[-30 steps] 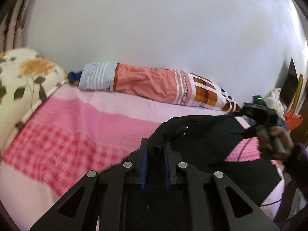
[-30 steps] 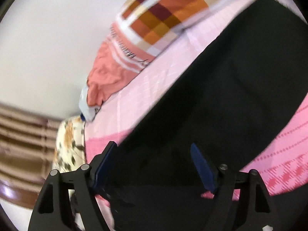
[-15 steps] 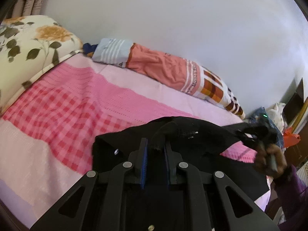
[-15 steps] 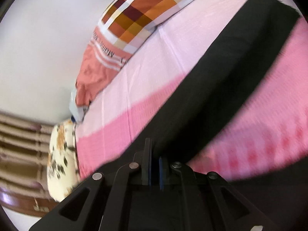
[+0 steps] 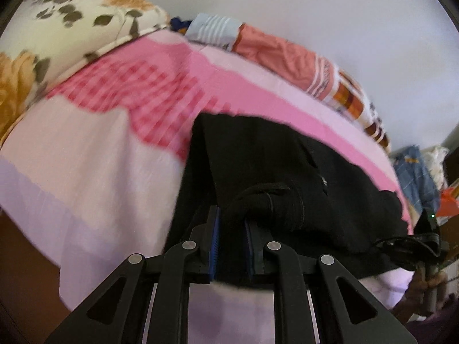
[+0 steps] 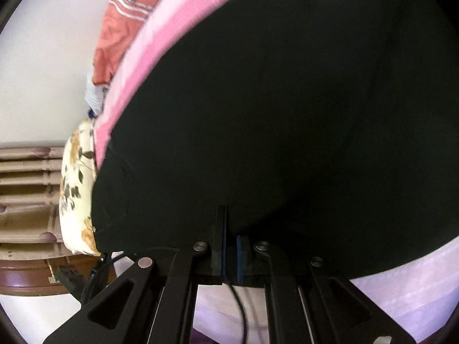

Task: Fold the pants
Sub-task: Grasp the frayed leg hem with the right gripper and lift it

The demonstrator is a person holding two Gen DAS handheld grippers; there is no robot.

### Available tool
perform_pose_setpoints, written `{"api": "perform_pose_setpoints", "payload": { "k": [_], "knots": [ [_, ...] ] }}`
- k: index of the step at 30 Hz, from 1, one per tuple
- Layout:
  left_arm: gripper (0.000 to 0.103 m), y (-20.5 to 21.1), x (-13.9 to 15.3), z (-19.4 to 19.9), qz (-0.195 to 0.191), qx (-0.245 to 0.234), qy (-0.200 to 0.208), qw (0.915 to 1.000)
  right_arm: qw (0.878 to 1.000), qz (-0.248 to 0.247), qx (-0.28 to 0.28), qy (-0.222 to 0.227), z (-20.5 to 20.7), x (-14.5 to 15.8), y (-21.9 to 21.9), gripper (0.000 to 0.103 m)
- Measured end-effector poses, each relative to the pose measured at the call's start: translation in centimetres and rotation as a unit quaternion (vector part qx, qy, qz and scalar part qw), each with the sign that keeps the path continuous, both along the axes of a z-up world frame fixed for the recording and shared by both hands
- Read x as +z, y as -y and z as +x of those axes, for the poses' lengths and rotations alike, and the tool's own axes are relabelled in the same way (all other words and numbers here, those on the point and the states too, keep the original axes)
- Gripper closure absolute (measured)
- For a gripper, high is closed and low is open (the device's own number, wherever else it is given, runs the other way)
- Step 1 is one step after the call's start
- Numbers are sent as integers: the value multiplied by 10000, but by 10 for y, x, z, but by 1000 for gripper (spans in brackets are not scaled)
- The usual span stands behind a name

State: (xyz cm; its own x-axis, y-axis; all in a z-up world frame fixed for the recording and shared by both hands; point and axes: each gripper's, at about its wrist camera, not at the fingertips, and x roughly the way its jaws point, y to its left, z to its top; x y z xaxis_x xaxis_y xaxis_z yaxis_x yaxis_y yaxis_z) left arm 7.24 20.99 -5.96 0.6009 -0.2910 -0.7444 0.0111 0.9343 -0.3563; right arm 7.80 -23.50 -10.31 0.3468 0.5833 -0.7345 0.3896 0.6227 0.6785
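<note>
We see a bed (image 5: 94, 154) under a pink sheet with a checked red band across it. At its head lies a cream pillow (image 5: 71, 25) printed with orange flowers. Along the white wall (image 5: 330, 14) rests a long bolster (image 5: 275, 54) in salmon cloth with orange and brown squares. Past the bed's far corner sits a blurred heap of blue checked cloth (image 5: 416, 175).

From my remote seat I can read no text anywhere in either wrist view. The salmon, white-striped and orange-checked fabric bolster (image 5: 289, 57) along the far edge of the bed carries a line of dark lettering on its white band, but it is too blurred for me to make out. I see no other label, brand, number or sign.
</note>
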Motion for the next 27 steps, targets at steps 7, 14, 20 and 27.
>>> {"api": "perform_pose_setpoints", "payload": {
  "k": [7, 14, 20, 27],
  "knots": [
    [84, -10, 3, -22, 706, 618, -276, 9952, 9930, 1044, -419, 363, -15, -7, 27, 85],
    [36, -8, 58, -34, 643, 1032, 517, 9912, 9754, 1239, -1368, 1202, -20, -10, 116, 78],
    [35, 45, 59, -11, 422, 337, 452, 9975, 9506, 1701, -1622, 2028, -8, 8, 138, 77],
    [32, 99, 28, 1, 766, -319, 226, 9963, 9654, -24, -1019, 2400, -15, 66, 128, 39]
  ]
}}
